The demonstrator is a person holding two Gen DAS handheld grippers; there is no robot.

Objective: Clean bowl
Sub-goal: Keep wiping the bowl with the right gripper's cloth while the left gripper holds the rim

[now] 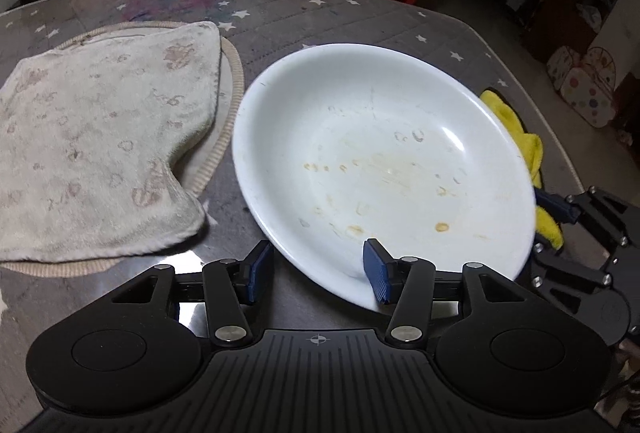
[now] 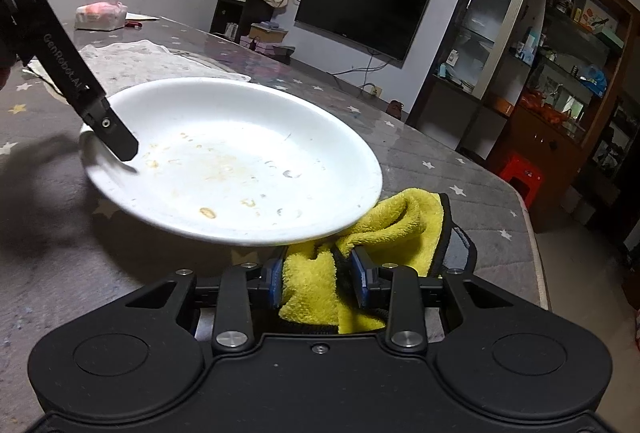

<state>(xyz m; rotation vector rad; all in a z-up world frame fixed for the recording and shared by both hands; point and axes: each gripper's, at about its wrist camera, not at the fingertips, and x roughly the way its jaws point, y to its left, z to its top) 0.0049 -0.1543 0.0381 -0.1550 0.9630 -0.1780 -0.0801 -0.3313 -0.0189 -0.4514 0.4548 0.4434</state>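
A: The wide, shallow white ceramic bowl (image 2: 236, 161) looks tipped above the grey star-patterned table (image 2: 460, 169), its left rim straddled by the left gripper (image 1: 318, 271), whose pads stand apart and don't visibly pinch.

B: So it could slide down. The right gripper (image 2: 318, 283) clamps the yellow terry cloth (image 2: 320, 285) under the near-right rim; pushing there might knock it loose.

The left black two-finger tongs (image 1: 318, 271) point steeply down, blue pads standing apart astride the rim of the white shallow bowl (image 1: 384, 161). The right black tongs (image 2: 318, 279) angle downward, pads pinched on the yellow terry cloth (image 2: 316, 285).
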